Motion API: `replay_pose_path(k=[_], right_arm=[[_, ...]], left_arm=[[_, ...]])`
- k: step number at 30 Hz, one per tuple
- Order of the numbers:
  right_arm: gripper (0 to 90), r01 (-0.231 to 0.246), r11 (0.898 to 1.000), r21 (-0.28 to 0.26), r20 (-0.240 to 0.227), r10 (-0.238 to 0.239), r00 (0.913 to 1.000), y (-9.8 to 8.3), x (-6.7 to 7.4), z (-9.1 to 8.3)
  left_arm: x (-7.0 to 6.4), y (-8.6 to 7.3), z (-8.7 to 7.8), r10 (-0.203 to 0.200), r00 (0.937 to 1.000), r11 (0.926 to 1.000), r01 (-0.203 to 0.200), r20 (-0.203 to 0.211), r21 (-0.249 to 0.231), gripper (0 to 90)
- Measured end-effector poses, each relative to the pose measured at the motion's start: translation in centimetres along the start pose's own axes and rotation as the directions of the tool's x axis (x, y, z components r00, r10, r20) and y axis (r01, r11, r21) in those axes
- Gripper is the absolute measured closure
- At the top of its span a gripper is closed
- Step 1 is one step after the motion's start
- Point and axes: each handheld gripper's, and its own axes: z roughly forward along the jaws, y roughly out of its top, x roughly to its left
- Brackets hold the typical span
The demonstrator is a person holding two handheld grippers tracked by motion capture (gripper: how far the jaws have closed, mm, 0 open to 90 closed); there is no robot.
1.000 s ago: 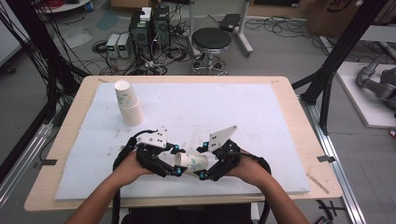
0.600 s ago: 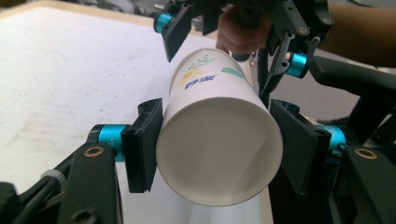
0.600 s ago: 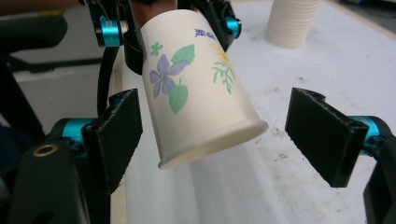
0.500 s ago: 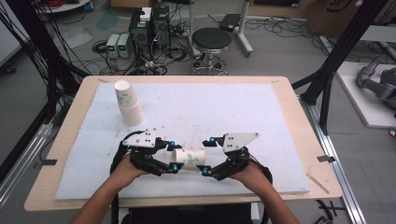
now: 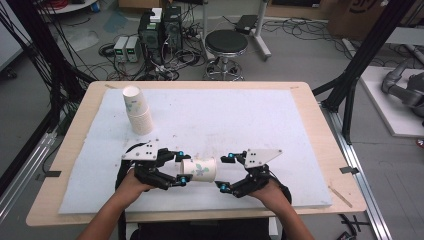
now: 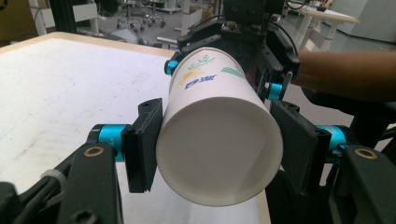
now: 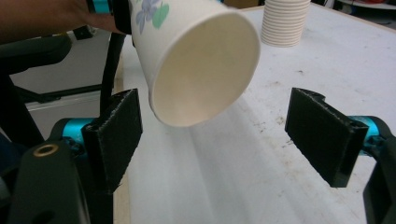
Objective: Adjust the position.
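A white paper cup (image 5: 200, 170) with a flower print lies on its side just above the table, and my left gripper (image 5: 182, 167) is shut on its base end. In the left gripper view the cup (image 6: 210, 93) has its closed bottom toward the camera, with both pads (image 6: 144, 140) pressing its sides. My right gripper (image 5: 225, 172) stands open a little to the right of the cup's mouth, apart from it. In the right gripper view the cup (image 7: 205, 70) shows its open mouth above and ahead of the wide-spread jaws of the right gripper (image 7: 219, 135).
A stack of paper cups (image 5: 137, 110) stands at the back left of the white mat (image 5: 240, 120); the same stack (image 7: 285, 21) appears in the right gripper view. The table's near edge (image 5: 200, 216) runs just below both hands. A stool and equipment sit beyond the table.
My right gripper has drawn back to the right from the cup's mouth and sunk lower, its top plate levelling out. The left gripper has kept its hold on the cup in place.
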Motion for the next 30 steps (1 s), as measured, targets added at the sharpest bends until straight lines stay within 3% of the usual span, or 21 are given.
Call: replay_pose_path(k=[11, 17, 23, 30], right_arm=[[19.4, 0.003, 1.000, -0.020, -0.031, -0.003, 0.9995, 0.17, 0.18, 0.14], [19.5, 0.007, 0.999, -0.033, -0.069, -0.010, 0.9976, 0.54, 0.40, 0.54], [20.0, -0.007, 0.998, -0.063, -0.109, 0.000, 0.9941, 0.65, 0.37, 0.63], [30.0, -0.007, 0.995, -0.102, -0.161, -0.010, 0.9868, 0.69, 0.35, 0.52]], left_arm=[[-0.31, 0.29, -0.11, 0.010, 0.9993, 0.9988, -0.008, 0.037, -0.049, 37.3], [-0.50, 0.33, 0.36, 0.016, 0.9975, 0.9987, -0.013, 0.069, -0.048, 37.2], [-0.53, 0.21, 0.43, 0.003, 0.9957, 0.9966, 0.004, 0.092, -0.082, 37.3], [-0.39, -0.14, 0.58, -0.015, 0.9934, 0.9933, 0.027, 0.114, -0.112, 37.3]])
